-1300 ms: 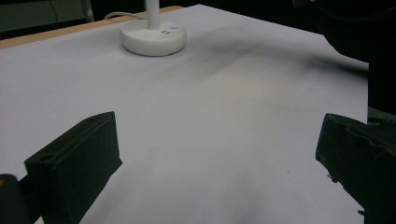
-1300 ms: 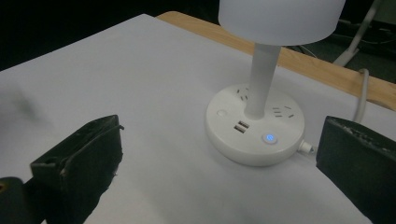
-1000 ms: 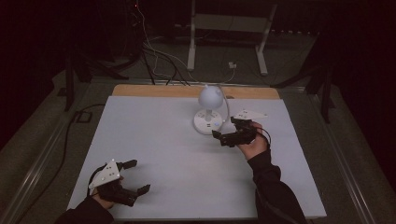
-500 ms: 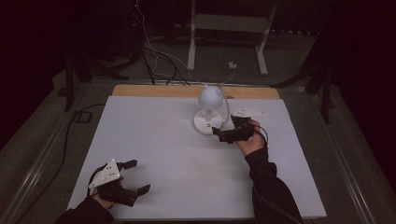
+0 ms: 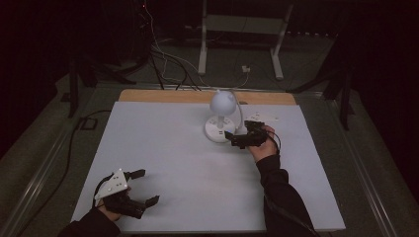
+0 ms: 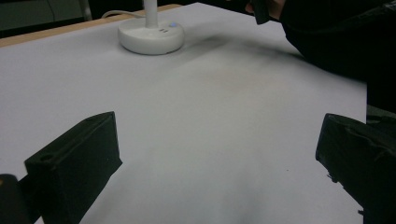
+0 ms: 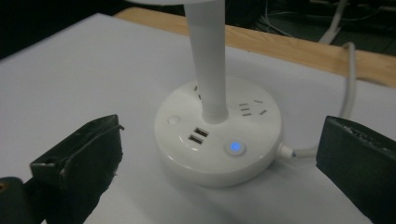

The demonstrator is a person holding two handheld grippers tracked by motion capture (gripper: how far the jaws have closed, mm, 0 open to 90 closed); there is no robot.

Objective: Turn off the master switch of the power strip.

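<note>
White plastic lamp (image 5: 221, 114) stands at the far middle of the table (image 5: 163, 148), its round base (image 7: 218, 132) carrying two USB ports, socket slots and a lit blue button (image 7: 235, 147) (a small round glow). Its cord (image 7: 349, 88) runs off toward the wooden far edge. The right gripper (image 5: 236, 138) sits just beside the base, jaws spread wide and empty. The left gripper (image 5: 143, 186) rests near the front left corner, also released, well apart from the lamp.

lamp base (image 7: 218, 140) glossy white plastic; table top (image 5: 163, 148) matt pale sheet, wood edge (image 5: 163, 96).
</note>
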